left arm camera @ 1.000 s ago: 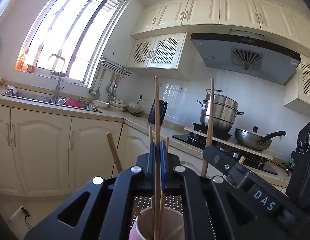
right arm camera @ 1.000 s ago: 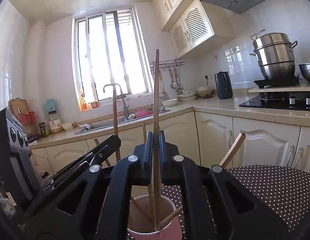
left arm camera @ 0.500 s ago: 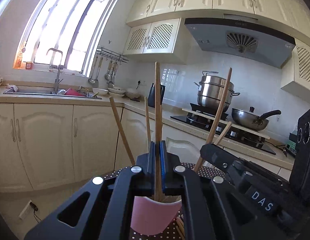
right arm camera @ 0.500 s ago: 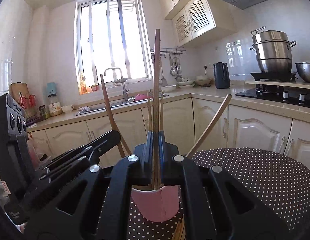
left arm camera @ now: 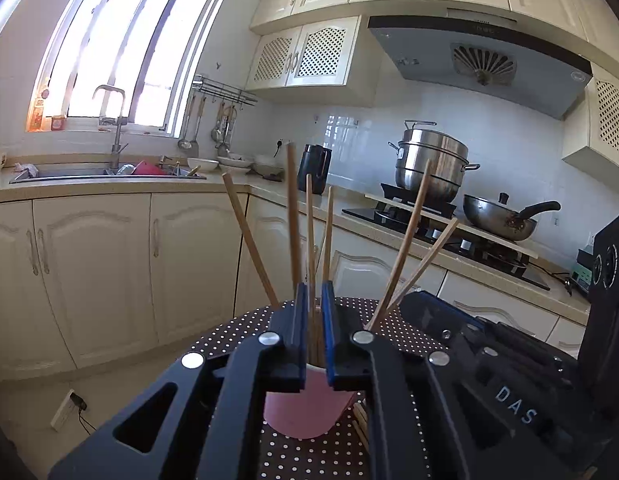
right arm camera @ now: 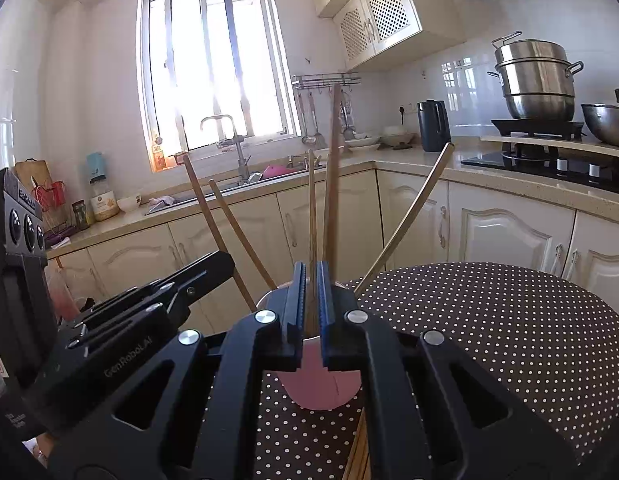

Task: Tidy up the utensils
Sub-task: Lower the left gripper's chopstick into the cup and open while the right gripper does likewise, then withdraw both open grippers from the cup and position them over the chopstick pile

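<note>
Currently, both of your grippers sit low in front of the pink cup, which stands on the polka-dot tabletop. On the left gripper, the jaws stand slightly apart with a narrow gap; chopsticks show through that gap, but none appears pinched. On the right gripper, the jaws are likewise a little apart, with a thin stick visible between them and no evident clamping. Treat both as released.

Contents of the cup: several wooden chopsticks stand in it, splayed outward. Some lean left, two lean right, and a few are near upright at the centre. A further few sticks lie on the cloth just beside the cup's base, on its right; these are partly hidden by the gripper body.

Handling assessment: the chopsticks look light, stiff and slender, with a smooth finish that may slip in a loose pinch. Take hold near mid-length or slightly above, so the stick stays balanced and the lower tip can be steered into the cup mouth. The cup itself looks light and tapered, apparently paper or thin plastic; I judge it easy to tip if a leaning stick is knocked. Approach the loose sticks from above.
</note>
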Tool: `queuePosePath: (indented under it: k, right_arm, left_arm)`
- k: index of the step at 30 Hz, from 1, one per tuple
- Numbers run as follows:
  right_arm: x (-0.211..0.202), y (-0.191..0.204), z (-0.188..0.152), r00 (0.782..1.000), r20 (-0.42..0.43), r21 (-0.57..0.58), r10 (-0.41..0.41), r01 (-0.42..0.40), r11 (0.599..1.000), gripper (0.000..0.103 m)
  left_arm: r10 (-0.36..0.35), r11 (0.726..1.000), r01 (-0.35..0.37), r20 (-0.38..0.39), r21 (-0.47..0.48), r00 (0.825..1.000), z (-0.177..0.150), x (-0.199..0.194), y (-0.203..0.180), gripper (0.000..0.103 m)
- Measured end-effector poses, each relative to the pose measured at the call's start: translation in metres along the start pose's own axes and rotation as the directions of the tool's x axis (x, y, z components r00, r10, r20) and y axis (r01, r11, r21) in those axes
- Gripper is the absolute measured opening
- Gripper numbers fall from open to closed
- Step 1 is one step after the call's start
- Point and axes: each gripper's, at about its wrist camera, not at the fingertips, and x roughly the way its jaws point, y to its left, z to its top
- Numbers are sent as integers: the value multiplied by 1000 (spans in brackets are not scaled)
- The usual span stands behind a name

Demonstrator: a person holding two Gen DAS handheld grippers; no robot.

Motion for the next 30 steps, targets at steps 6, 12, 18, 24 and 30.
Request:
queuePosePath:
  k: [6,12,18,24,30]
  right_arm:
    - [-21,5,4,1000,16,5,-8,8,1000,7]
    - [-54,8,5,999,45,8,-24,24,1000,7]
    - [-87,10,2,996,69,-8,-55,55,998,9]
    - [-118,2,-2,991,94,1,-95,95,995,25]
    - [-143,-16,-9,982,112,40,-151,148,988,49]
  left_arm:
    - [26,999,-28,37,39,999,3,-23,-8,35]
    - [39,996,-45,79,79,996,8,-52,-23,46]
    - [47,992,-56,88,113,995,3,-73,-42,56]
    - [46,986,-57,77,156,996,-8,-86,-69,59]
    - [33,986,-43,65,163,997,-17,-96,-85,63]
